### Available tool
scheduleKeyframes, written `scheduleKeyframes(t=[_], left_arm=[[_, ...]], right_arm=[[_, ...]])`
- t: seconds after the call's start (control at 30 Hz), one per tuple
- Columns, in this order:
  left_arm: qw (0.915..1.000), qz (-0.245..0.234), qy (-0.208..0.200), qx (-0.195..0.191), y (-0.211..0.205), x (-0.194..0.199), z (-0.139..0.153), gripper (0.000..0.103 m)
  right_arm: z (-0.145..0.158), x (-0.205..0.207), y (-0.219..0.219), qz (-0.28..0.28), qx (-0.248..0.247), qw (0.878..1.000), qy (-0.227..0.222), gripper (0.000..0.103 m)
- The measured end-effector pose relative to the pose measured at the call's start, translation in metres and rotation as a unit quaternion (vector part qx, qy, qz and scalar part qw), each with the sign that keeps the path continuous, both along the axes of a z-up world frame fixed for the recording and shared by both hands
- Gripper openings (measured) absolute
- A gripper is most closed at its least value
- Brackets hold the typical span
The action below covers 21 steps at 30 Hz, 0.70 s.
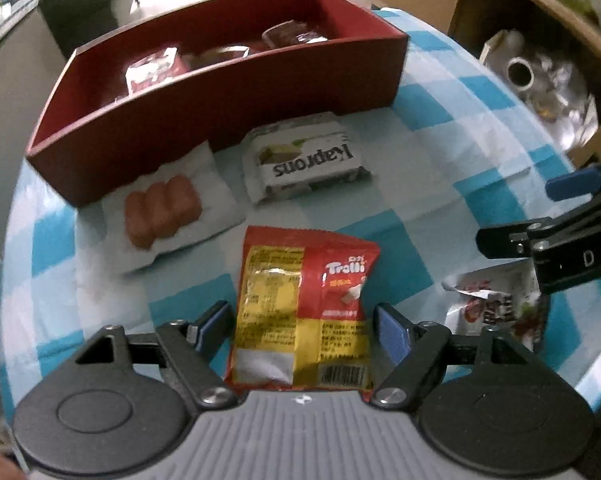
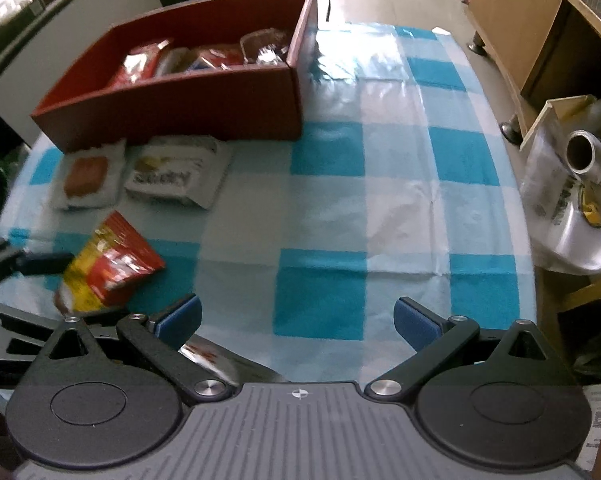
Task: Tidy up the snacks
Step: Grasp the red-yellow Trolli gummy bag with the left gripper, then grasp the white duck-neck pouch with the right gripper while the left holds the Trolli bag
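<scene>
A blue-checked tablecloth (image 1: 440,104) covers the table. My left gripper (image 1: 300,330) is spread, straddling the Trolli gummy bag (image 1: 300,304) without pinching it; the right gripper (image 2: 298,320) gapes empty. The bag lies flat, its long axis running toward the red box (image 1: 228,92), barcode end nearest me. I should lower squarely, then close across its width.

Red/yellow Trolli bag (image 1: 300,312) btwn blue pads of left gripper (image 1: 300,326). Ahead of it: white Kaprons pack (image 1: 304,160) w/ black lettering; left of that, white pack w/ brown snacks (image 1: 164,216). Beyond both: dark red box (image 1: 228,92). Cloth (image 2: 324,200) under right gripper (image 2: 298,322): blue/white check.
</scene>
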State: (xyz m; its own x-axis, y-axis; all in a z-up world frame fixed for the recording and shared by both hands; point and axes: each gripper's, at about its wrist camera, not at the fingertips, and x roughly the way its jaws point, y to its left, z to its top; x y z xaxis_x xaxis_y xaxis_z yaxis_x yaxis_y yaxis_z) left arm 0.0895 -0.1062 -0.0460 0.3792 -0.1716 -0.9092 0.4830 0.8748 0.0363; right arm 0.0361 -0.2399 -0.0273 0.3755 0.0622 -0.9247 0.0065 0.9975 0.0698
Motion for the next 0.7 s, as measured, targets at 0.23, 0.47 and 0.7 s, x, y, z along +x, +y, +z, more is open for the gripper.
scheduleKeyframes(t=[0.23, 0.47, 0.7], left_arm=[[0.9998, 0.011, -0.002, -0.015, 0.008, 0.002, 0.005, 0.055], [1.0000, 0.004, 0.003, -0.006, 0.012, -0.003, 0.006, 0.054], [0.9999, -0.001, 0.009, -0.012, 0.014, -0.002, 0.006, 0.054]], right_arm=[[-0.018, -0.003, -0.004, 0.015, -0.032, 0.999, 0.016, 0.103], [-0.022, -0.014, -0.003, 0.040, -0.041, 0.998, -0.029, 0.103], [-0.021, -0.019, -0.006, 0.056, -0.043, 0.996, -0.058, 0.102]])
